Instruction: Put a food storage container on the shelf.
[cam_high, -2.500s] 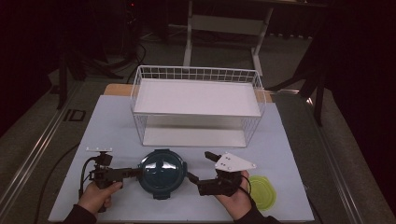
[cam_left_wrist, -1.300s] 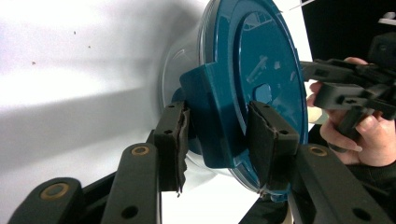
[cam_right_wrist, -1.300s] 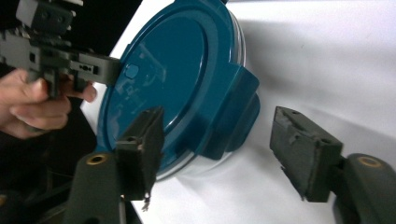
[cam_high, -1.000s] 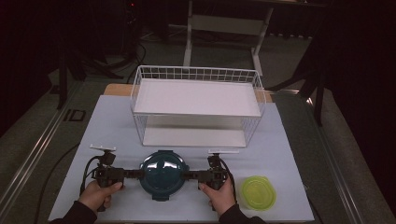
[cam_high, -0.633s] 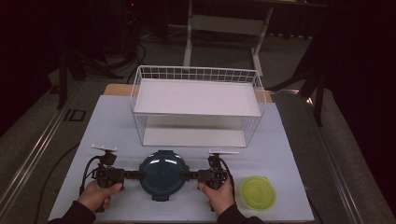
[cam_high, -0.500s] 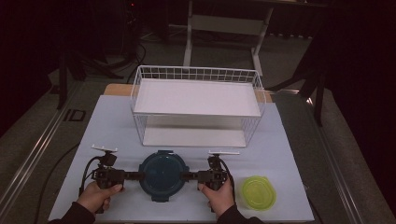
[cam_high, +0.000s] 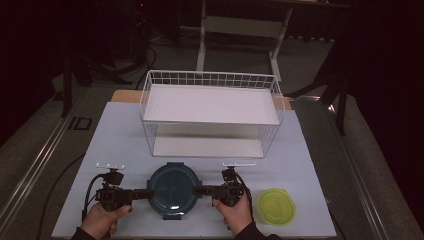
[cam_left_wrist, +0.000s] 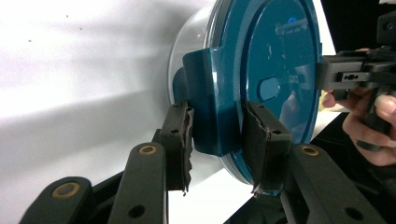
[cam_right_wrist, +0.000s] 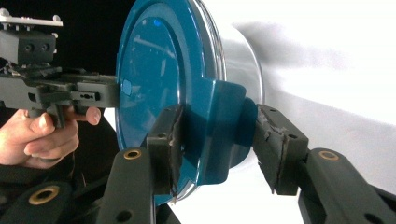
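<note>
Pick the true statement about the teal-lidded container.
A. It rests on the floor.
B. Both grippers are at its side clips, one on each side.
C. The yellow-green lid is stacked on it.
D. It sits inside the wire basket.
B: the left gripper and right gripper each straddle a side clip of the teal-lidded container, which sits on the table in front of the wire basket.

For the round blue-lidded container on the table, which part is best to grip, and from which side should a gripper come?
Grip the teal lid's side latch tabs, coming in level from the left and the right. On the blue-lidded container the tabs fold down over the clear wall, giving flat faces for the jaws. The left gripper and right gripper each straddle one tab; the smooth round lid offers little else.
</note>
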